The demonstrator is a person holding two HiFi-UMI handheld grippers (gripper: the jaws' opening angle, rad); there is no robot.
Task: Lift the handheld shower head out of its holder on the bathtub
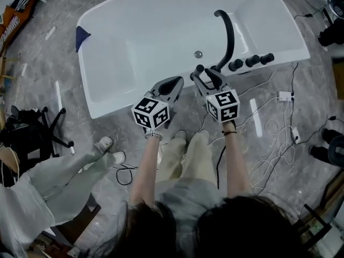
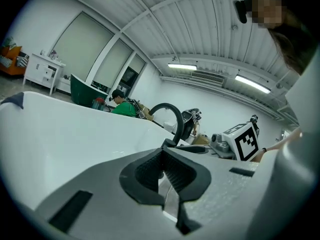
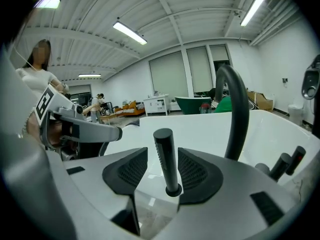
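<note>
White bathtub (image 1: 134, 42) on grey marbled floor (image 1: 301, 165), cables (image 1: 267, 123) strewn; shower head (image 3: 166, 159) upright in its rim holder between right gripper's (image 3: 163, 168) released fingers, untouched; left gripper (image 2: 162, 165) clenched, empty.

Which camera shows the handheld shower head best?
The right gripper view: the shower head stands upright, large, between the right tool's open jaws. The head view shows only its small dark top; the left gripper view doesn't clearly show it.

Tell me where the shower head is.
In the right gripper view, the shower head stands upright on the bathtub rim, between the right gripper's open jaws, left of the black spout.
</note>
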